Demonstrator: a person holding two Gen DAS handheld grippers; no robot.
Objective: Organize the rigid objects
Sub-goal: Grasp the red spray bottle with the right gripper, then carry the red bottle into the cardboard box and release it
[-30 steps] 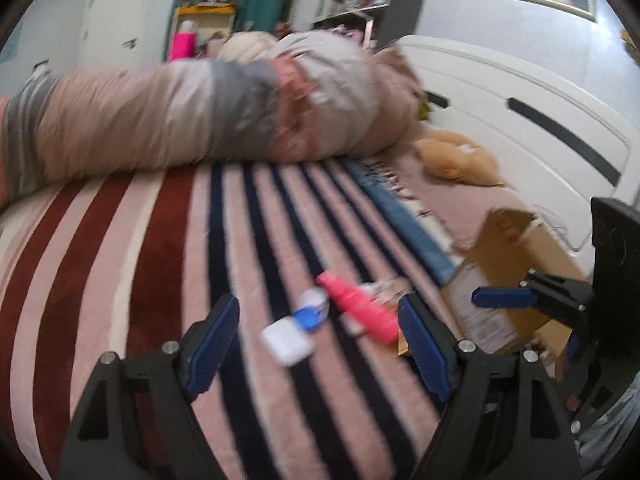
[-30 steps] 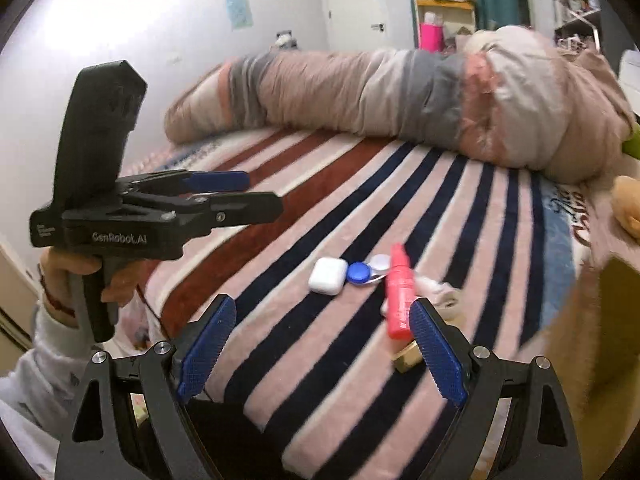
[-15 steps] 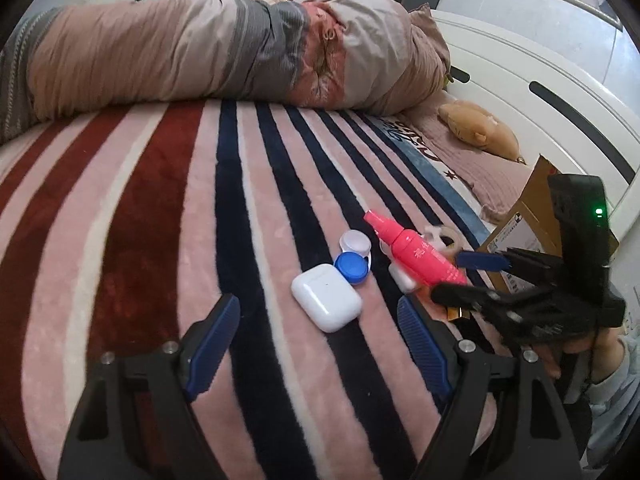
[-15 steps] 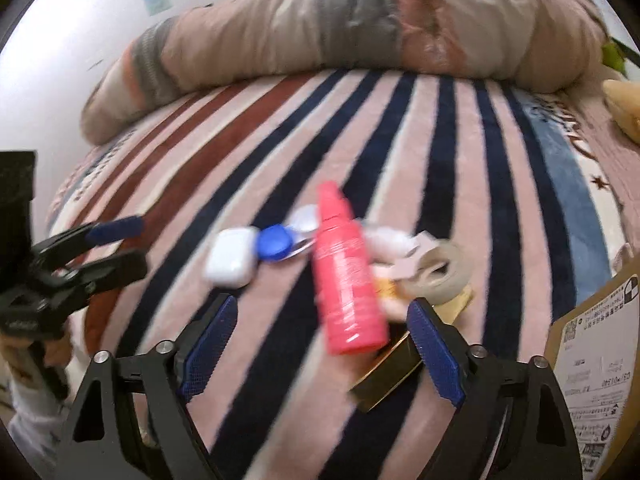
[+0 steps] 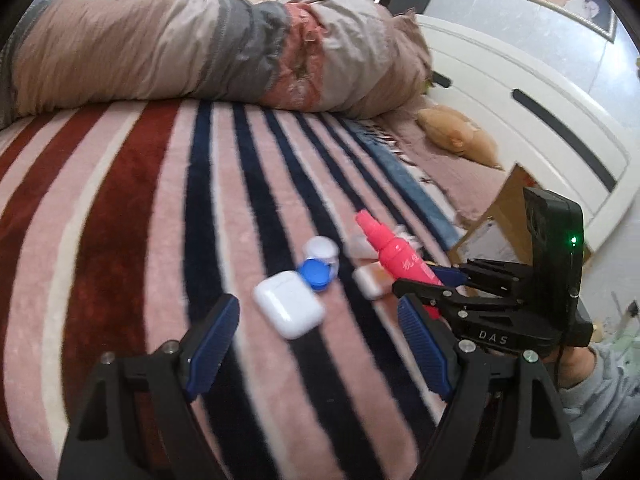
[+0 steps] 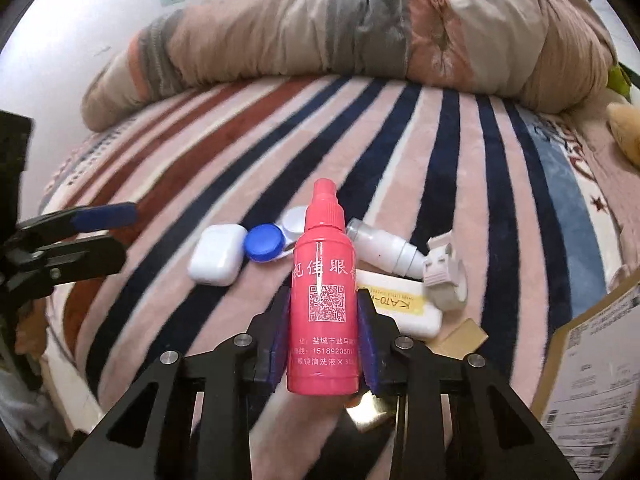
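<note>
A pink spray bottle (image 6: 323, 308) lies on the striped blanket, and my right gripper (image 6: 323, 340) is shut on its body. The bottle also shows in the left wrist view (image 5: 394, 256), with the right gripper (image 5: 440, 284) around it. A white earbud case (image 6: 217, 254) and a blue-and-white contact lens case (image 6: 270, 240) lie left of the bottle. A small white bottle (image 6: 386, 249), a tape roll (image 6: 446, 282) and a white-and-yellow box (image 6: 400, 308) lie to its right. My left gripper (image 5: 320, 344) is open and empty, just short of the earbud case (image 5: 289, 309).
An open cardboard box (image 6: 592, 380) stands at the right on the bed, also in the left wrist view (image 5: 508, 216). A rolled quilt (image 5: 192, 52) lies across the far side. A plush toy (image 5: 456, 136) lies by the white headboard (image 5: 540, 120).
My right gripper has moved in and shut on the pink bottle. My left gripper has come a little closer to the earbud case and stays open.
</note>
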